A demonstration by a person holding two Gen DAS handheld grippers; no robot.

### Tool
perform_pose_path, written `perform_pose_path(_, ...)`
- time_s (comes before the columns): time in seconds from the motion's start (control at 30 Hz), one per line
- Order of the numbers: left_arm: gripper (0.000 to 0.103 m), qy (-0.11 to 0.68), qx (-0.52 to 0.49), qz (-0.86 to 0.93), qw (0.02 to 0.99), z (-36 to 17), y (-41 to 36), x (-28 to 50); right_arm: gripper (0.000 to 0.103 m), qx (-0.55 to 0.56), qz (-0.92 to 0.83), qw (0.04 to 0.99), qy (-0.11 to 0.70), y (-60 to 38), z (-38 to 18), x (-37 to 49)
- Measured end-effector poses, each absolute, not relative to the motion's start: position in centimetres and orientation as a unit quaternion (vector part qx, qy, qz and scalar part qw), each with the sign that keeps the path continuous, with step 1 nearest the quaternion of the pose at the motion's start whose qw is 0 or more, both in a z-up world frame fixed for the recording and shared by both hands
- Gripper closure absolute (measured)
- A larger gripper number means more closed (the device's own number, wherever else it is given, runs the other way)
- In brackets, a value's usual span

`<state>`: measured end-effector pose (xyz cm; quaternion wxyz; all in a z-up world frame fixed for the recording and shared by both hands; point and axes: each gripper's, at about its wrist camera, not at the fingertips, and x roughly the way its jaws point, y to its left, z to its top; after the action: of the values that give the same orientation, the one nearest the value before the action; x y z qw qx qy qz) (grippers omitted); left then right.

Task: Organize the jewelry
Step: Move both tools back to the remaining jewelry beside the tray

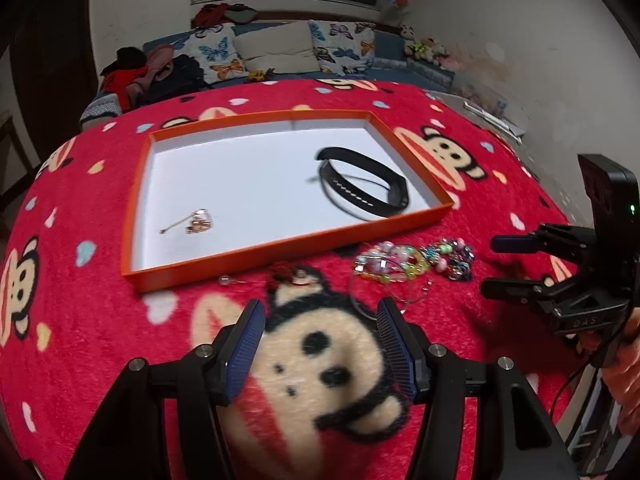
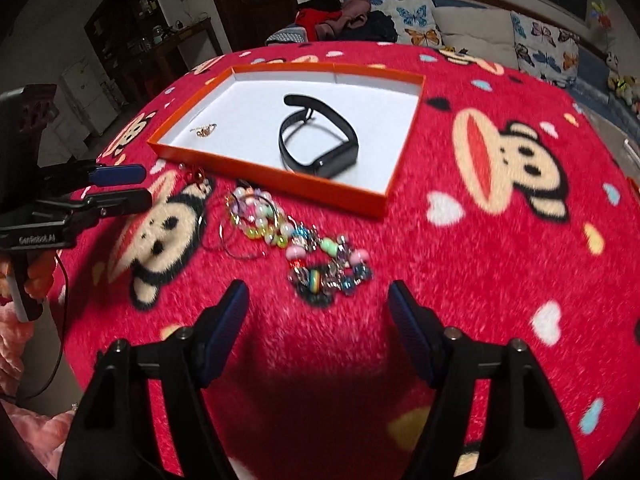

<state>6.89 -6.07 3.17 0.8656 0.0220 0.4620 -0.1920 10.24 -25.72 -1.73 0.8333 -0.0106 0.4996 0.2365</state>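
While beads [image 2: 260, 216] glitter outside, tray [image 2: 280, 182] holds black band [image 2: 320, 136] (looped)

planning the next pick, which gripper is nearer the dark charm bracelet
Right. The right gripper hangs just short of the charm bracelet, nearly in line with it; the left gripper is off to its left, past the bead bracelets.

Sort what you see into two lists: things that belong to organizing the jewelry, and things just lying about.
Belongs to the job:
orange tray
black band
gold pendant
bead bracelets
charm bracelet
wire hoops
red charm

Just lying about:
butterfly cushions
clothes pile
plush toys
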Motion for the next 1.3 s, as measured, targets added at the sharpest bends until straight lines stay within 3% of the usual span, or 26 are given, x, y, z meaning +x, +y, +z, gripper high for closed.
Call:
perform_pose_path(0.43,0.041,0.474,0.043,-0.210,0.854,1.4,-10.2,7.8,0.036,-0.008,0.256,0.827,0.500,-25.5,-3.7,11.9)
perform_pose_path(0.63,0.040,0.484,0.037,-0.214,0.848,0.5,-10.5,8.7,0.055,-0.018,0.258,0.830,0.494,-25.5,-3.7,12.1)
perform_pose_path(0.8,0.034,0.483,0.038,-0.218,0.847,0.2,-11.3,9.2,0.068,-0.012,0.260,0.830,0.493,-26.1,-3.8,12.1)
perform_pose_path(1.17,0.034,0.481,0.058,-0.225,0.846,-0.8,-12.8,10.2,0.060,-0.002,0.273,0.827,0.491,-26.3,-4.0,12.1)
perform_pose_path(1.3,0.040,0.477,0.063,-0.225,0.847,-1.1,-12.8,10.2,0.057,-0.006,0.277,0.827,0.489,-26.2,-4.0,12.1)
